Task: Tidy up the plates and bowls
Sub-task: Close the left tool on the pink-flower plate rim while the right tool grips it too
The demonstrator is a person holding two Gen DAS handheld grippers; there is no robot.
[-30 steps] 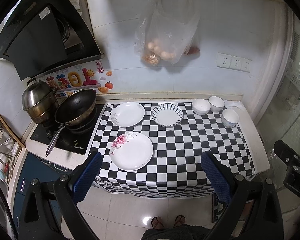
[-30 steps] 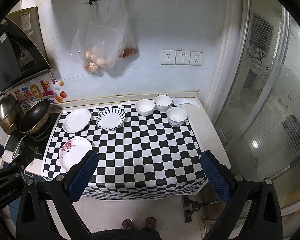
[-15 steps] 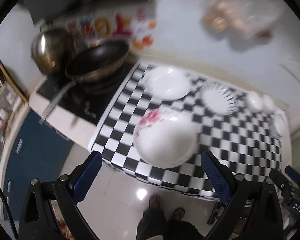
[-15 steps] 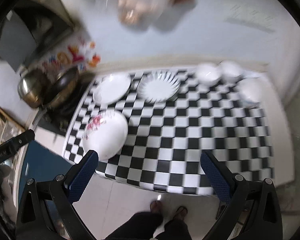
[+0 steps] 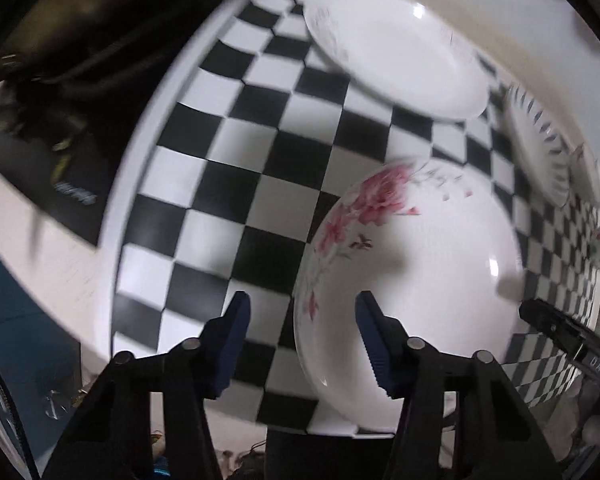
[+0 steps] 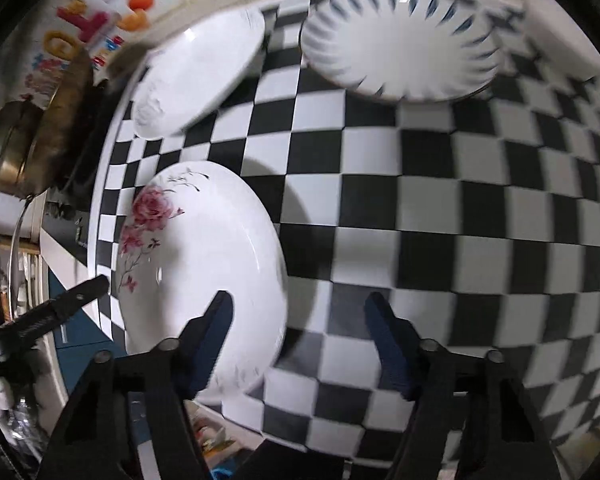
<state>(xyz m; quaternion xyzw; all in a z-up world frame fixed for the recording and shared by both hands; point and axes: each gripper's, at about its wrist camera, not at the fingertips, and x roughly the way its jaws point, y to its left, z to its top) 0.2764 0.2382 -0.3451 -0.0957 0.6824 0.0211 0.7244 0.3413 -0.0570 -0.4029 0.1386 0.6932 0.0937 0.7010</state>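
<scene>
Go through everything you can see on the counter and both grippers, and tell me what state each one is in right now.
Left gripper: open, its fingers either side of the floral plate's left rim, not gripping.
Right gripper: open, its fingers either side of the floral plate's right rim, holding nothing.
Floral plate: flat on the checkered cloth, face up, empty.
Plain white plate: flat, empty.
Blue-striped plate: flat, empty.
Steel pot: lid on.

A counter (image 6: 480, 220) covered in black-and-white checkered cloth carries a white rose-painted plate (image 6: 204, 264) at its near edge, a plain white plate (image 6: 196, 76) and a blue-streaked white plate (image 6: 404, 48) behind.
</scene>
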